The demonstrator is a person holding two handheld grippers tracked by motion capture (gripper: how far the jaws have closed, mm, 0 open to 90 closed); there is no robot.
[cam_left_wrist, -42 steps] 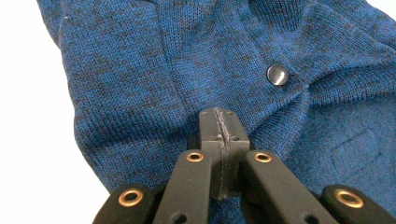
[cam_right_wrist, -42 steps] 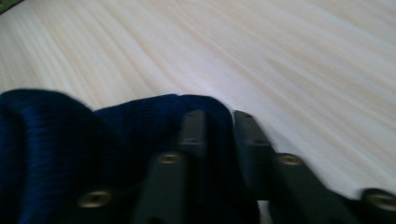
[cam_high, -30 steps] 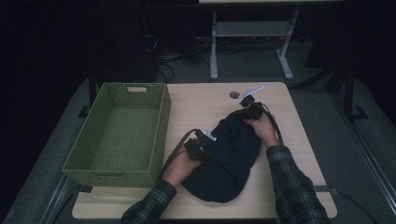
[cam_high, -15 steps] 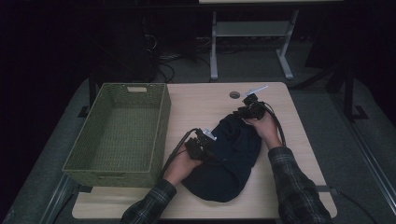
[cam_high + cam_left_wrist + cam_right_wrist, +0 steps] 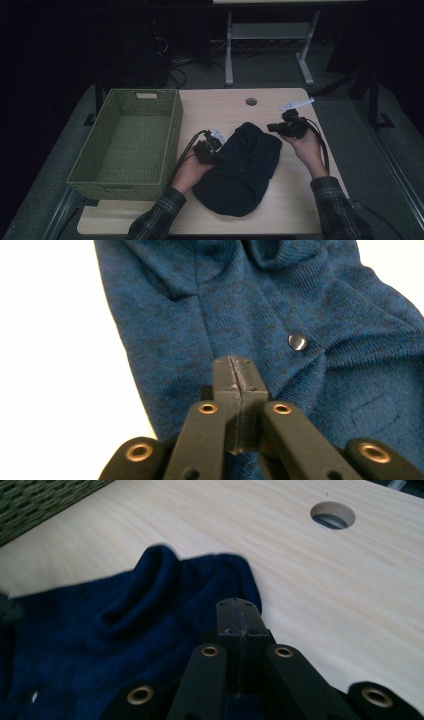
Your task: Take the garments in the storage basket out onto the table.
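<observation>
A dark blue knitted garment (image 5: 240,167) lies bunched on the wooden table (image 5: 220,107). My left gripper (image 5: 216,156) rests at its left edge. Its jaws have just been closing and now stand shut over the fabric (image 5: 210,305), near a dark button (image 5: 298,341), with nothing between them. My right gripper (image 5: 272,128) hovers just right of the garment's top and points left at it. Its jaws have also just been closing and stand shut, empty, above the garment's folded edge (image 5: 165,575).
A green woven basket (image 5: 172,132) stands left of the garment; its corner (image 5: 40,500) appears in the right gripper view. A round hole (image 5: 251,101) (image 5: 332,515) pierces the table's far side. Bare wood lies right of the garment. A metal stand (image 5: 270,35) is behind the table.
My right gripper has lifted off the garment's top and moved right, onto bare table. The garment's top now lies rounded and free. The left gripper has stayed put.
</observation>
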